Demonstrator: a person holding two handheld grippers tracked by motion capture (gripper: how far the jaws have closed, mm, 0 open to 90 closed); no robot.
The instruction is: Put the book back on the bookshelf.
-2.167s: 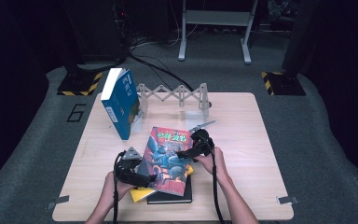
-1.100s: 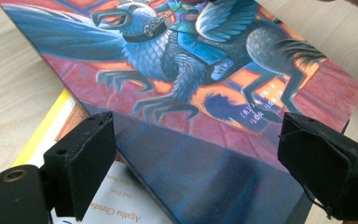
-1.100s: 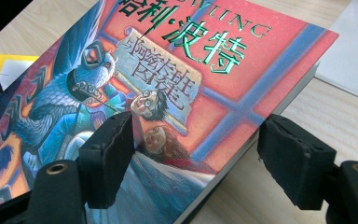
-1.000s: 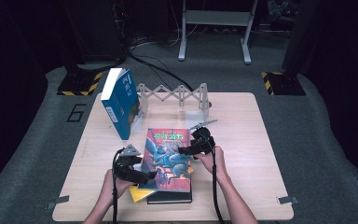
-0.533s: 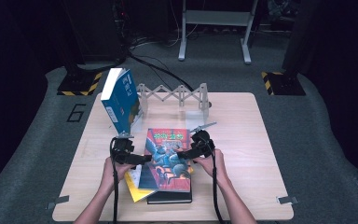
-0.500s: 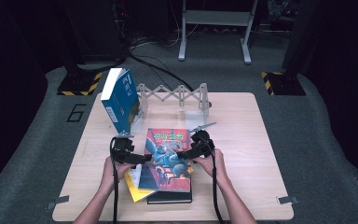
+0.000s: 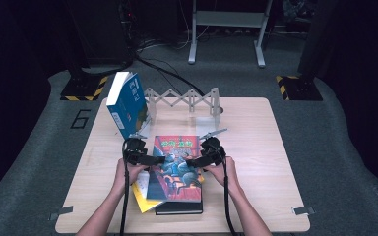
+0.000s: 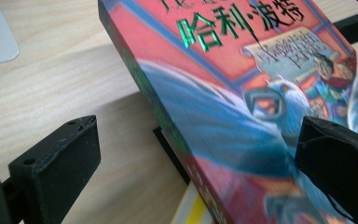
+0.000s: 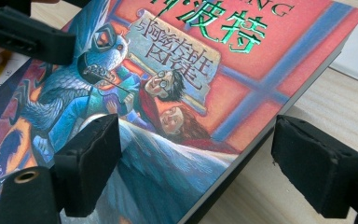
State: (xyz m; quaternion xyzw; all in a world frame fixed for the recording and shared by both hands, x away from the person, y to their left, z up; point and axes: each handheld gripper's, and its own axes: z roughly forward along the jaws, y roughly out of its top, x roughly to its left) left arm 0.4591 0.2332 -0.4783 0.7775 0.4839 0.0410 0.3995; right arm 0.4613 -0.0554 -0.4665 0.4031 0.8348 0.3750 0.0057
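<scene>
the red book [image 7: 176, 164] lies on top of the stack near the table's [image 7: 275, 147] front edge, its far end tipped up. left gripper [image 7: 158, 160] has just been opening, jaws wide and straddling the book's left edge w/o pressing; right gripper [image 7: 193, 161] straddles the right edge, also apart, no squeeze yet. to lift it clean, i'd seat both pairs well onto the cover & underside, close evenly, and leave the yellow book [image 7: 141, 192] and black book [image 7: 179, 207] below undisturbed.
</scene>
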